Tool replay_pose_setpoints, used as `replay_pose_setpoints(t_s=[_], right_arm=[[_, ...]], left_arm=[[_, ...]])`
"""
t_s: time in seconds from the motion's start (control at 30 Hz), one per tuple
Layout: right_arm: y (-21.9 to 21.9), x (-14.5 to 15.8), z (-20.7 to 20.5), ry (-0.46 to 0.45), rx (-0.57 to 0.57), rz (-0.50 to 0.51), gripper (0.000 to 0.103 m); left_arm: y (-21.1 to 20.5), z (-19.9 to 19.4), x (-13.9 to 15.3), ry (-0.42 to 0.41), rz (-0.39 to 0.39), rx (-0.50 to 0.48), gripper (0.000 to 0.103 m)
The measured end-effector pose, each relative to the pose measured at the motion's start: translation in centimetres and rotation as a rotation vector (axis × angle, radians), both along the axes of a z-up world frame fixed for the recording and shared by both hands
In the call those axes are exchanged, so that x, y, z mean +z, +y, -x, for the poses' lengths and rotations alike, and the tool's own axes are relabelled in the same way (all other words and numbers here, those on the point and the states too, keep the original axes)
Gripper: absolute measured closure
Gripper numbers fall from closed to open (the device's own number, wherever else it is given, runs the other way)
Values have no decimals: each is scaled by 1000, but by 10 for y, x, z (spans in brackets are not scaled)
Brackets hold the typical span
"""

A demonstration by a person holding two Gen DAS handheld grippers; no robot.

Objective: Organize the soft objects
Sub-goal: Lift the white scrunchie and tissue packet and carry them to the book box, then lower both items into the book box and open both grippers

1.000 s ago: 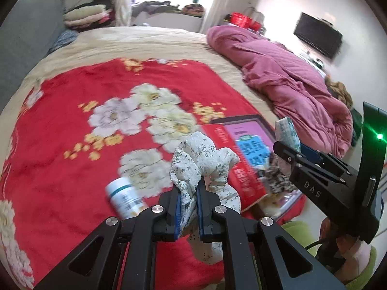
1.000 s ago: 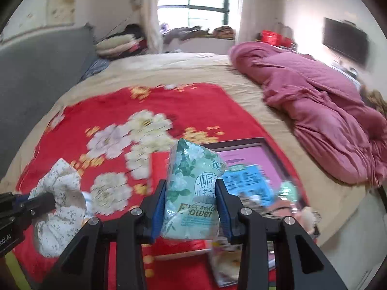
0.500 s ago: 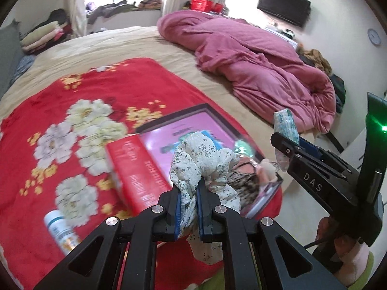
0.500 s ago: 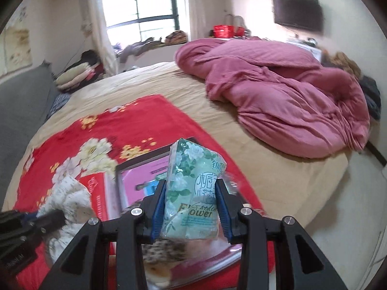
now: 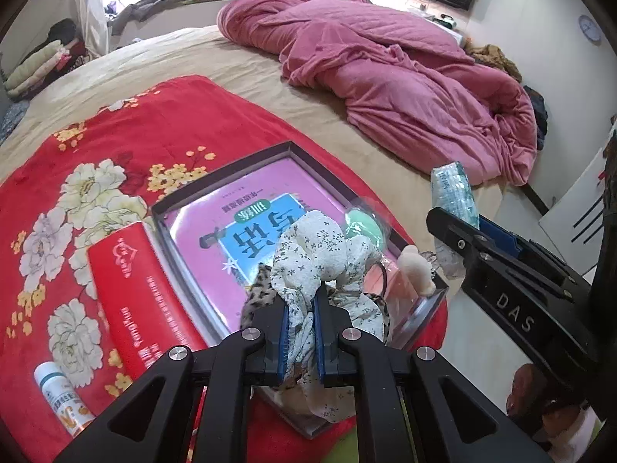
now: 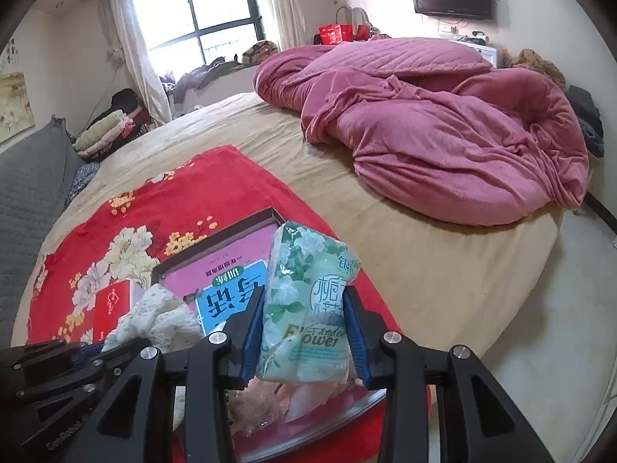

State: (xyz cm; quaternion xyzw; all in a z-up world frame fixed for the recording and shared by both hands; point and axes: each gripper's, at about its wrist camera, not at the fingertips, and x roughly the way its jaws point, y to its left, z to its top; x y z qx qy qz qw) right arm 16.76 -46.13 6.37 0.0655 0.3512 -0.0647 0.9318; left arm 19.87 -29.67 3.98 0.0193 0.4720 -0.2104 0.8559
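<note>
The left gripper (image 5: 300, 322) was clamped on a floral scrunchie (image 5: 322, 254), over the tray (image 5: 231, 162) at twelve o'clock. The right gripper (image 6: 304, 332) squeezed a tissue pack (image 6: 308, 308) reading "Flower"; the slick wrapper might have slipped. "DAS" marked the right gripper's side.

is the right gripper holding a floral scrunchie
No, the right gripper has its jaws shut on a green tissue pack; the floral scrunchie is in the left gripper.
</note>
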Motion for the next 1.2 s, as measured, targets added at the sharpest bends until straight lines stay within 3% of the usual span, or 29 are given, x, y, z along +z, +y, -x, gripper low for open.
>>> replay_pose_setpoints(t_s=[0.33,0.7,1.2], right_arm=[[5,-10,-21,28,60,23,64],[2,-51,-50,140,116,-45,63],[9,-65,-54,145,146,-55,59]], left_arm=[[-16,-19,-20,23,-19,7,92],[-9,-38,-45,63,-41,35,89],[12,-47,-49,71,-16,94,89]])
